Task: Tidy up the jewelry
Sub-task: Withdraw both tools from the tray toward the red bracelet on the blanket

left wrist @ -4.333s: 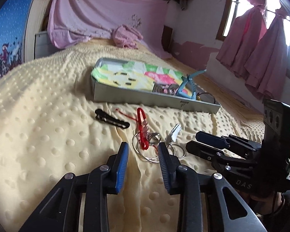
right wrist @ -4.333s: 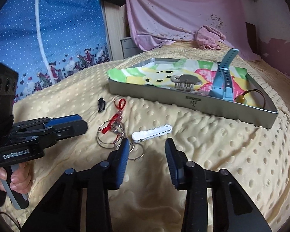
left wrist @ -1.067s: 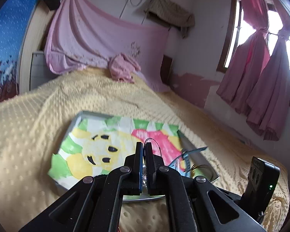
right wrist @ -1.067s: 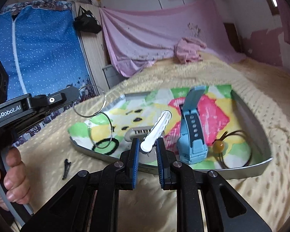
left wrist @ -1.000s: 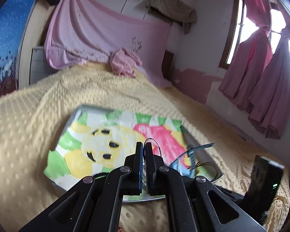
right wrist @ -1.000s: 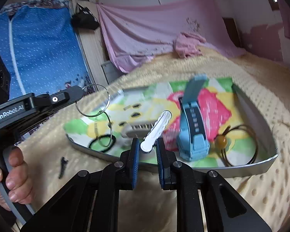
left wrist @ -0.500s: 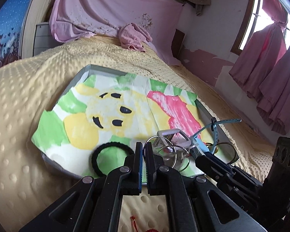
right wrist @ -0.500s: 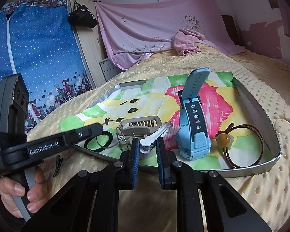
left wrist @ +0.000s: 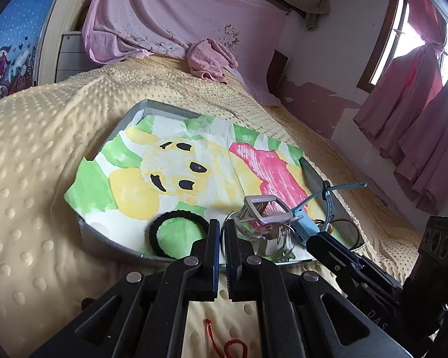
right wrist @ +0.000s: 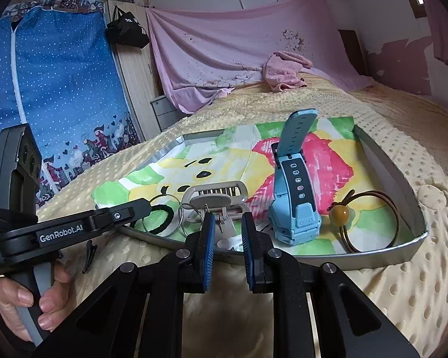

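A metal tray (left wrist: 110, 240) (right wrist: 382, 165) lined with a painted sheet lies on the yellow blanket. In it are a blue watch (right wrist: 295, 194), a beige hair claw (right wrist: 216, 195) (left wrist: 261, 208), a black hair tie (left wrist: 176, 235) and a brown bead band (right wrist: 370, 217). My left gripper (left wrist: 220, 234) (right wrist: 143, 205) is shut on thin metal rings (right wrist: 164, 214) over the tray's near edge. My right gripper (right wrist: 226, 226) is open just above the white clip (right wrist: 228, 241), which lies inside the tray's near edge.
A black hair clip (right wrist: 89, 253) and a red cord (left wrist: 227, 343) lie on the blanket in front of the tray. A pink cloth (left wrist: 209, 59) sits at the bed's far end. Curtains hang at the right.
Both grippers carried their items from the blanket to the tray and lowered. In the last half second my right gripper opened and let the white clip go into the tray.
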The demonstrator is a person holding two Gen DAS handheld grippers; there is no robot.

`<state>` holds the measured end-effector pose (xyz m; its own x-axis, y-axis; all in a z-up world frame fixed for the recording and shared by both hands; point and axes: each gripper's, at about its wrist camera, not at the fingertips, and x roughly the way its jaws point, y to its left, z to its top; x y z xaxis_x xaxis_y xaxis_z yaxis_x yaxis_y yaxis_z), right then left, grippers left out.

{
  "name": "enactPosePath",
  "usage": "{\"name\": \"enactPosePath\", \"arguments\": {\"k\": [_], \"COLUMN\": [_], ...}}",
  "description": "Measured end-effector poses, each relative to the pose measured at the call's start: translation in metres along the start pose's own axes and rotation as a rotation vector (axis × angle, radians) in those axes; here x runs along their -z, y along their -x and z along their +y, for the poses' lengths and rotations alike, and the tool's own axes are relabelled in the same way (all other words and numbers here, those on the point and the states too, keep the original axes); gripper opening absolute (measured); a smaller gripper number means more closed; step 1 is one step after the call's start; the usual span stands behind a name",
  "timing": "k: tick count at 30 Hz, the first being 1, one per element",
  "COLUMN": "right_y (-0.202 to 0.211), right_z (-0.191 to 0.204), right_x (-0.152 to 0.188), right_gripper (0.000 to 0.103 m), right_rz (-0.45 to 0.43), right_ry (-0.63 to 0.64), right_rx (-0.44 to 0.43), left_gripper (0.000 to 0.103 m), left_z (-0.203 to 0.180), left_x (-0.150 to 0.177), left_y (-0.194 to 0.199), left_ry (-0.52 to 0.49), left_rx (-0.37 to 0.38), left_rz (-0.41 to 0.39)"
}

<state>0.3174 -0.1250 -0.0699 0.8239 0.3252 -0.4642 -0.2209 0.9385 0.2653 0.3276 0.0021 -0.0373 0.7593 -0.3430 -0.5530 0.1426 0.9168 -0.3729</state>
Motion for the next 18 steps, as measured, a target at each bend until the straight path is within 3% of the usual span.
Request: {"name": "enactPosePath", "arguments": {"k": [8,10,12,18], "right_y": [0.019,0.025,0.03,0.046], "right_z": [-0.002,-0.001,0.0,0.007], "right_x": [0.002,0.002,0.002,0.002], "right_gripper": [0.017,0.02,0.034,0.035], "right_rz": [-0.071,-0.09,-0.107,-0.158], "right_ry": [-0.013,-0.008,-0.002,0.019], "right_rx": [0.035,0.039,0.046,0.069], "left_gripper": [0.004,0.005,0.005,0.005], "left_z": [-0.003,-0.003,-0.004,-0.004], "left_x": [0.003,0.005,0.007,0.013], "left_y": [0.013,0.017,0.022,0.035], "left_ry": [-0.014,-0.019,-0.027,-0.035], "left_rx": [-0.009,-0.014,-0.017,-0.034], "left_rz": [-0.014,-0.017,-0.02,-0.031]}}
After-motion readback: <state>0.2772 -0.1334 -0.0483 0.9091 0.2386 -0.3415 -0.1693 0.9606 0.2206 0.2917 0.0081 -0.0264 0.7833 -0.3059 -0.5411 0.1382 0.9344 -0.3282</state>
